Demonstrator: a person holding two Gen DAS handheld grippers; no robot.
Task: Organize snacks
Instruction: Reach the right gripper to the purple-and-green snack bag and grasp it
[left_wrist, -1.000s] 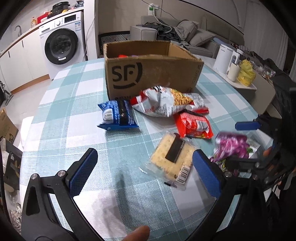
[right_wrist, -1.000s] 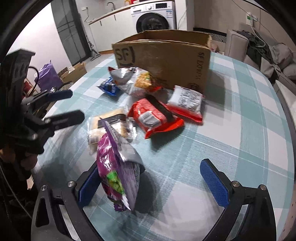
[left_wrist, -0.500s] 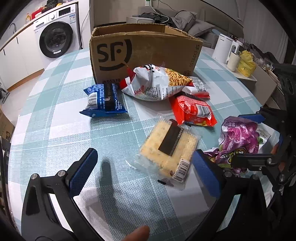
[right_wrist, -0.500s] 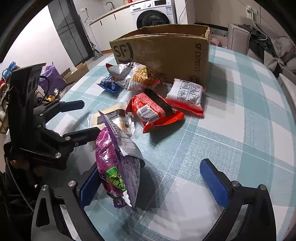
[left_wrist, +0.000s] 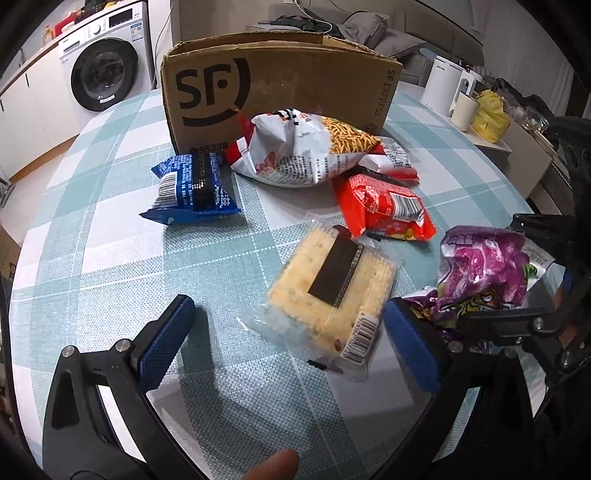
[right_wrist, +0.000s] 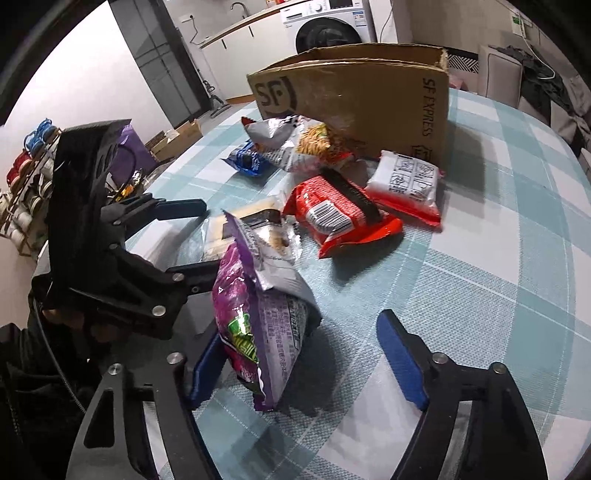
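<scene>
An open SF cardboard box (left_wrist: 280, 92) stands on the checked table. In front of it lie a blue cookie pack (left_wrist: 194, 184), a white-and-red chip bag (left_wrist: 299, 151), a red packet (left_wrist: 384, 206), a white-and-red packet (right_wrist: 406, 184) and a clear cracker pack (left_wrist: 332, 288). My left gripper (left_wrist: 288, 347) is open, its jaws straddling the cracker pack's near end. My right gripper (right_wrist: 303, 358) is open around a purple bag (right_wrist: 255, 317), which stands against its left finger; the bag also shows in the left wrist view (left_wrist: 484, 269).
A washing machine (left_wrist: 107, 70) and cabinets stand beyond the table at the left. A white kettle (left_wrist: 443, 88), a cup and a yellow bag sit on a side counter at the right. A sofa is behind the box. The table edge (right_wrist: 576, 258) curves right.
My left gripper has moved forward to the cracker pack, which now lies between its jaws. My right gripper has edged forward with the purple bag still between its open fingers.
</scene>
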